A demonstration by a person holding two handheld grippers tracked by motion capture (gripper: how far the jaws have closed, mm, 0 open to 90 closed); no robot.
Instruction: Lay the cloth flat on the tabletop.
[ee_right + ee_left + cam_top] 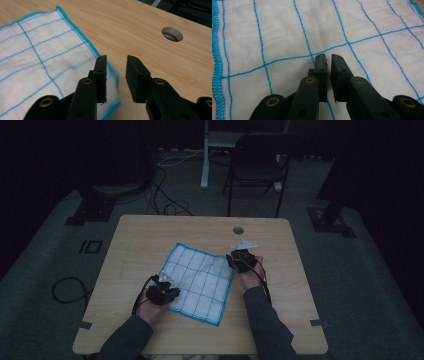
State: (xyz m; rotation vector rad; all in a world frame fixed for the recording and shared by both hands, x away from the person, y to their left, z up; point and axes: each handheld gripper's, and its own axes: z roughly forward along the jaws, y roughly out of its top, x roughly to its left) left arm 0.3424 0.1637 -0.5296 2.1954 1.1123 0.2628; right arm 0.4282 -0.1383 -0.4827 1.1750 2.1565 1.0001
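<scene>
Cloth (pixel 200 282) lies flat on the worktop (pixel 150 232): left gripper (pixel 328 58) nearly closed over it, holding nothing, right gripper (pixel 116 65) open at its corner — next, pinch that edge to fold.

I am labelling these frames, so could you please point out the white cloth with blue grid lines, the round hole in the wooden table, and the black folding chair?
White cloth with blue grid lines (pixel 200 280): high view, middle panel.
Round hole (pixel 172 34): right gripper view, its opening.
Black folding chair (pixel 256 167): high view, seat.

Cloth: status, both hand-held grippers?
Left hand-held gripper over cloth, jaws a crack apart, nothing pinched. Right hand-held gripper open at cloth's edge. Nothing in the way.
</scene>
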